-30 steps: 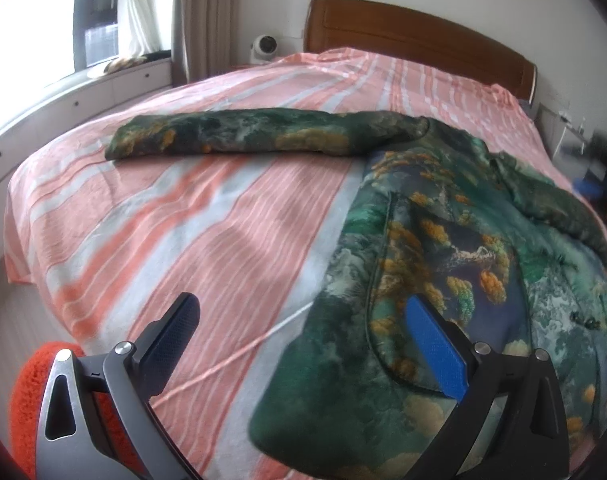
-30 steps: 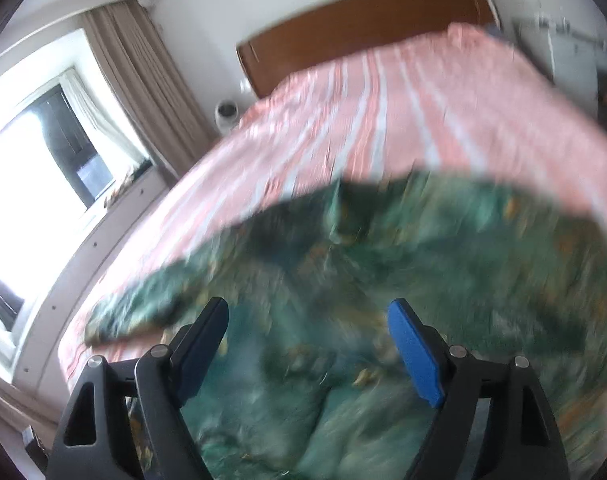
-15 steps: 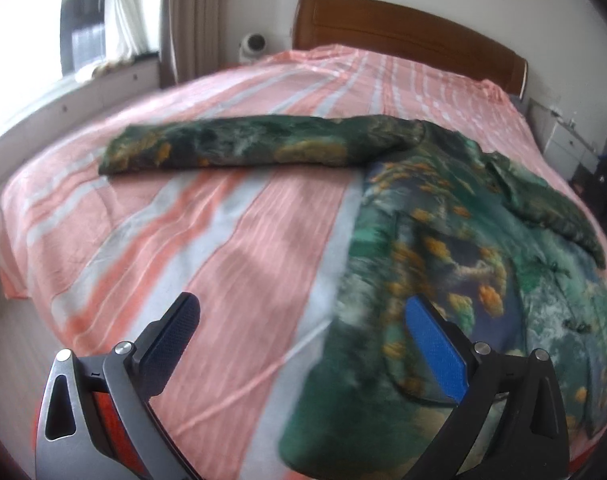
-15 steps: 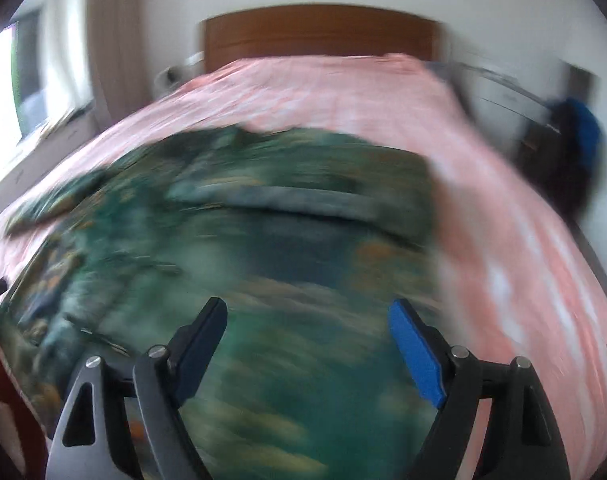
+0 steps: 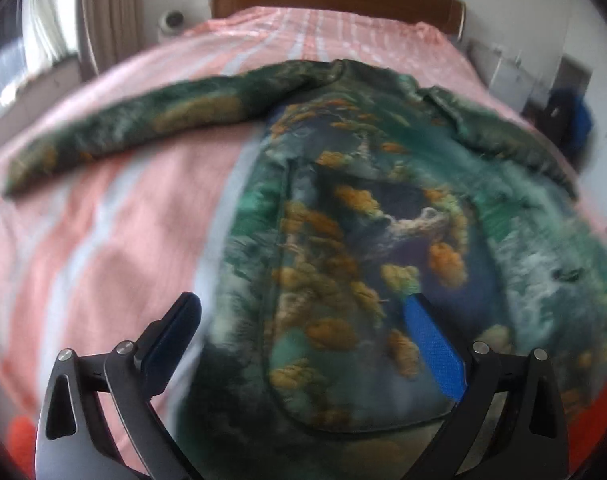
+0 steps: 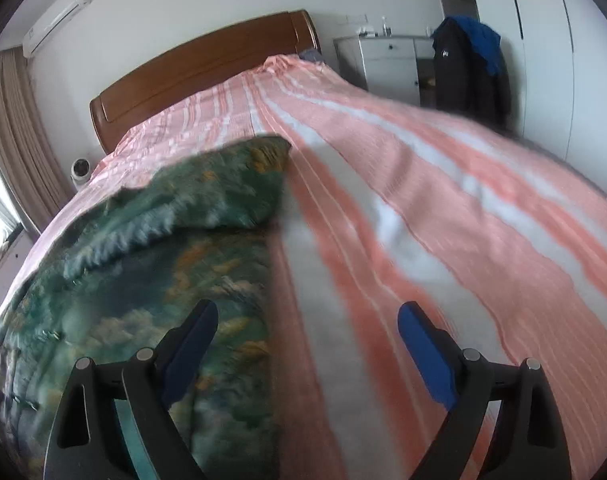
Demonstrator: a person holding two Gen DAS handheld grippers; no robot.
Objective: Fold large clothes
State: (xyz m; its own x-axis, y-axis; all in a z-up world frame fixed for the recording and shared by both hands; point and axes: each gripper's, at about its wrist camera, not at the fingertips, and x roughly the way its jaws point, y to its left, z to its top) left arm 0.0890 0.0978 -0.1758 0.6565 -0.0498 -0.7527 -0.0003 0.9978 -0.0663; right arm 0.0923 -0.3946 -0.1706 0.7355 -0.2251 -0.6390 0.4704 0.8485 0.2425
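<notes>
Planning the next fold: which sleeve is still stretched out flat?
The left sleeve, straight across the striped bedspread; the right sleeve lies folded over the jacket.

The left tool now sits closer over the green printed jacket, whose body fills the space between its spread fingers instead of lying to their right. The right tool has swung rightward: the jacket now lies at its left finger, striped bedspread ahead.
</notes>
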